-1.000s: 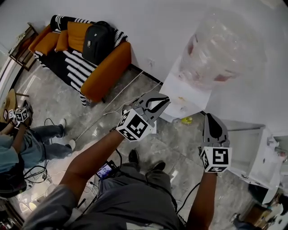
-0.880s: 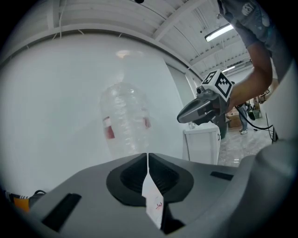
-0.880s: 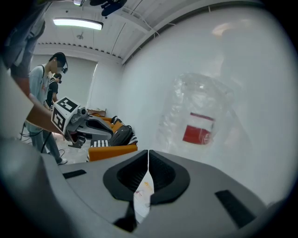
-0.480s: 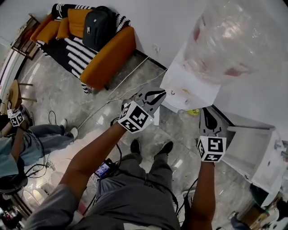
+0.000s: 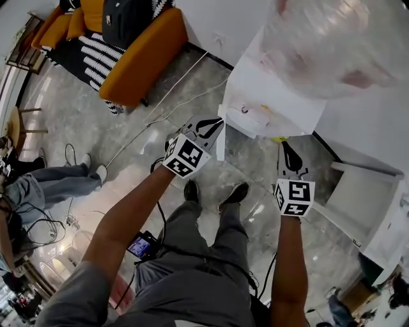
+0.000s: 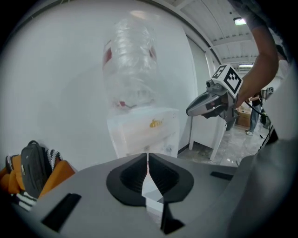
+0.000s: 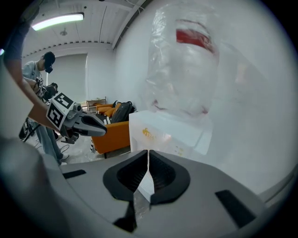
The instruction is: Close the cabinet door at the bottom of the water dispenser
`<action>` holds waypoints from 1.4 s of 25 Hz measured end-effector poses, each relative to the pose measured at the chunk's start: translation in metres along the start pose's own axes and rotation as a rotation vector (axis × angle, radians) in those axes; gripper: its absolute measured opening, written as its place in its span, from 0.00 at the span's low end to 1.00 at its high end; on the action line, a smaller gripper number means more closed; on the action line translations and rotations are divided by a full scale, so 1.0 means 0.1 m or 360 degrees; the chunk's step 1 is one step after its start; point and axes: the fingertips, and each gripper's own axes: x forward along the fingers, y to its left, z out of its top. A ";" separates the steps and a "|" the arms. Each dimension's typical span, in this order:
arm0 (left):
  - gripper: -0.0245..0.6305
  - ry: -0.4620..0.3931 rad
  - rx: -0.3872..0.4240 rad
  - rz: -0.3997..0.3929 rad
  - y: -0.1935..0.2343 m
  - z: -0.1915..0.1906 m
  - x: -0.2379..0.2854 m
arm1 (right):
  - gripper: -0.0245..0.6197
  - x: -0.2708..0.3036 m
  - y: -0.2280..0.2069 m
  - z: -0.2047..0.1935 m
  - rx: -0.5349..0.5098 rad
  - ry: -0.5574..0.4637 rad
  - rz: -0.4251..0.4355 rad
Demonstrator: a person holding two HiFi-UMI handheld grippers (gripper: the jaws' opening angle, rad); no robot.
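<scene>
The white water dispenser (image 5: 271, 96) stands against the wall with a clear bottle (image 5: 332, 38) on top. Its bottom cabinet door (image 5: 220, 144) stands open, seen edge-on as a thin white panel that sticks out toward me. My left gripper (image 5: 216, 122) is shut and empty, its tips just left of that door's edge. My right gripper (image 5: 285, 147) is shut too, right of the door and in front of the dispenser's base. In the left gripper view the dispenser (image 6: 144, 130) lies ahead beyond the shut jaws. The right gripper view has the dispenser (image 7: 167, 132) close ahead as well.
An orange sofa (image 5: 137, 64) with a black suitcase (image 5: 124, 19) stands at the back left. Cables (image 5: 160, 121) cross the marble floor. A seated person's legs (image 5: 45, 182) are at the left. A white stand (image 5: 361, 198) is to the dispenser's right. My own feet (image 5: 192, 190) are below the grippers.
Both grippers have come down toward the dispenser's lower part, and my head has moved closer over it. The jaws of both stay shut.
</scene>
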 end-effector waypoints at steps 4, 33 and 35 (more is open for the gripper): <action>0.08 0.0082 -0.0091 -0.0005 -0.13 -0.54 0.21 | 0.09 0.24 0.07 -0.47 0.0046 0.0068 0.0023; 0.26 0.0619 -0.0709 -0.0216 -1.15 -3.51 1.40 | 0.15 1.02 0.11 -2.84 0.0248 0.0453 0.0115; 0.26 0.0622 -0.0716 -0.0229 -1.20 -3.52 1.46 | 0.15 1.01 0.08 -2.92 0.0259 0.0464 0.0116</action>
